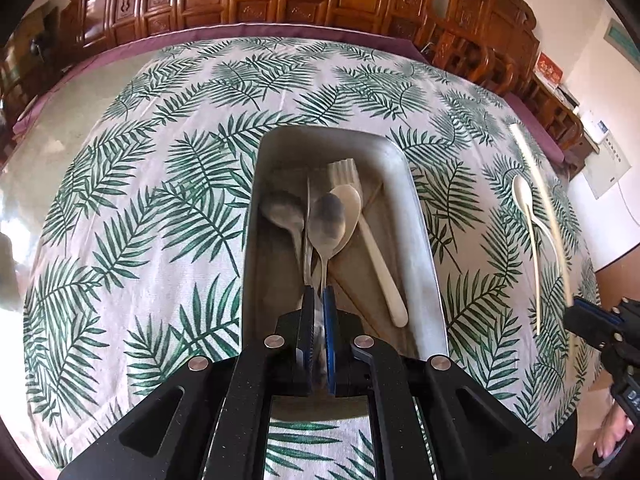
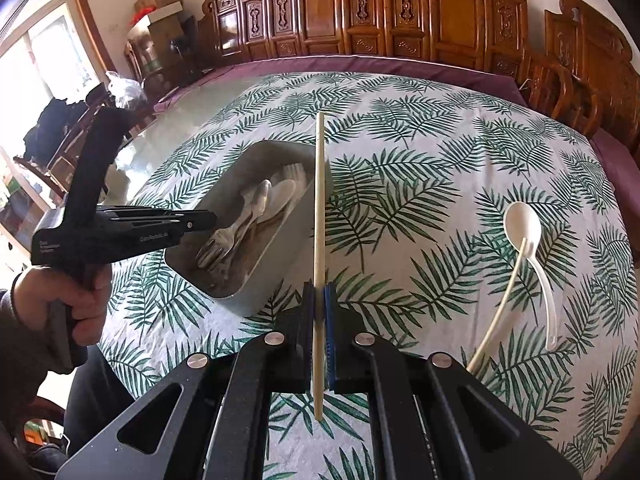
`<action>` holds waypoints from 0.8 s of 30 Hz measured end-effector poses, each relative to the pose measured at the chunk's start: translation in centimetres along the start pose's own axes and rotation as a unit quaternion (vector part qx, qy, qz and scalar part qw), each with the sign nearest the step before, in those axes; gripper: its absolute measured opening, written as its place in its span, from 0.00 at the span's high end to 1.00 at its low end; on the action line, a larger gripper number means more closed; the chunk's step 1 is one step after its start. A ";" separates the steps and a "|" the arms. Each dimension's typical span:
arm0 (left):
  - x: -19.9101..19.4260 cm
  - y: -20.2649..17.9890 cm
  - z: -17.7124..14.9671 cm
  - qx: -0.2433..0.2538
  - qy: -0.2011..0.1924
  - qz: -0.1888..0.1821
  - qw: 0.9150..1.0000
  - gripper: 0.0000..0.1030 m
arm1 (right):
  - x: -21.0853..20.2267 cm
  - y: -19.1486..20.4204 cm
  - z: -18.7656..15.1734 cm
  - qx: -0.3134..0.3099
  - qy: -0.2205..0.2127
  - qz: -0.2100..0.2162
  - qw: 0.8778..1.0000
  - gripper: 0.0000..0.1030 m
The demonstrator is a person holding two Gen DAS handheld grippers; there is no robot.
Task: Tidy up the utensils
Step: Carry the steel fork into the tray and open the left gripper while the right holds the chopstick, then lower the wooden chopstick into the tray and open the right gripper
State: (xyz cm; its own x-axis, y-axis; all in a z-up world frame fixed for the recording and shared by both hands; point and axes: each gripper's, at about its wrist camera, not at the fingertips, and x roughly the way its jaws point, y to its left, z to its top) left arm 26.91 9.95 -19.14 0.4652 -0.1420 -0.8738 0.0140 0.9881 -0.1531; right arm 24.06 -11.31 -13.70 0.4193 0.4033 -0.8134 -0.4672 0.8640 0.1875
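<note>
A metal tray on the leaf-print cloth holds metal spoons, forks and a cream plastic fork. My left gripper is shut on the handle of a metal spoon whose bowl lies in the tray. My right gripper is shut on a cream chopstick and holds it upright in the air beside the tray. A white spoon and another cream chopstick lie on the cloth to the right.
The table has a purple edge and carved wooden chairs around it. Bare glass tabletop lies left of the cloth. The left gripper body and hand are at the left of the right wrist view.
</note>
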 end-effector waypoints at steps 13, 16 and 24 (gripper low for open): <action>-4.1 2.9 -0.6 -0.009 -0.031 0.008 0.999 0.97 | 3.6 3.7 2.5 -0.018 0.009 0.032 0.999 0.94; -5.1 3.5 -0.9 -0.004 -0.037 0.015 0.999 0.96 | 4.4 4.6 3.2 -0.016 0.008 0.040 0.999 0.94; -6.6 5.3 -1.6 -0.008 -0.046 0.027 0.999 0.87 | 6.6 5.9 4.8 -0.009 0.016 0.057 0.998 0.94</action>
State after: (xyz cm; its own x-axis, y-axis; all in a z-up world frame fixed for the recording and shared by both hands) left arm 22.49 15.99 -14.96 0.5437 -0.0818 -0.8353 -0.0274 0.9930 -0.1151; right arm 27.75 -2.07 -15.33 0.3369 0.4883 -0.8050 -0.5238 0.8077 0.2708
